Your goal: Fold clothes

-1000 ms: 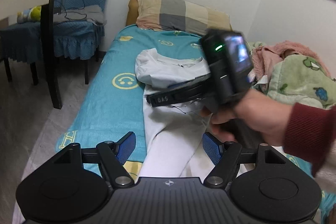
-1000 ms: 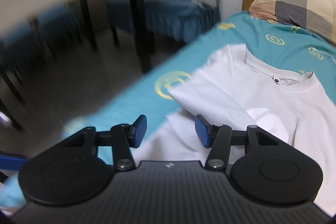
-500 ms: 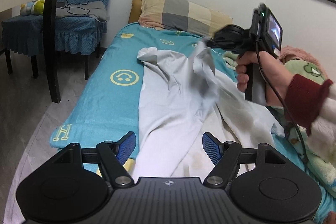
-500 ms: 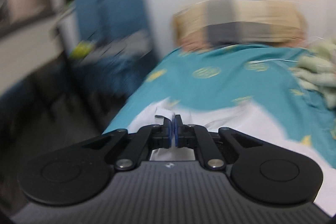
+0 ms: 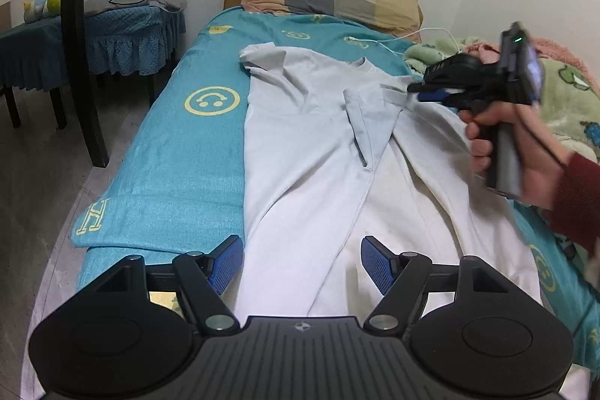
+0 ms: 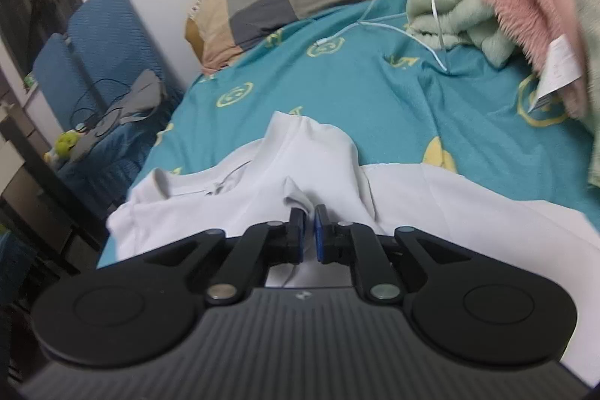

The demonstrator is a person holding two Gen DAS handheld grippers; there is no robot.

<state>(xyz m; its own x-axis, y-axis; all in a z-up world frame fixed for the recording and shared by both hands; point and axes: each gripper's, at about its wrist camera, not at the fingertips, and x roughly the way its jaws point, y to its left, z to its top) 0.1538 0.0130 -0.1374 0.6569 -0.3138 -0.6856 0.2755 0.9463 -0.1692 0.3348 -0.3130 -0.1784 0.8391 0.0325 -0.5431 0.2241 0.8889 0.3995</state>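
Already the risk sits low on the left: the left gripper (image 5: 300,263) hangs with jaws spread and empty over the white T-shirt (image 5: 307,145), limp thin cotton rumpled lengthwise on the teal bed (image 5: 180,152). Rightward, the right gripper (image 6: 308,231), jaws just easing apart around a fold, could drag it askew.
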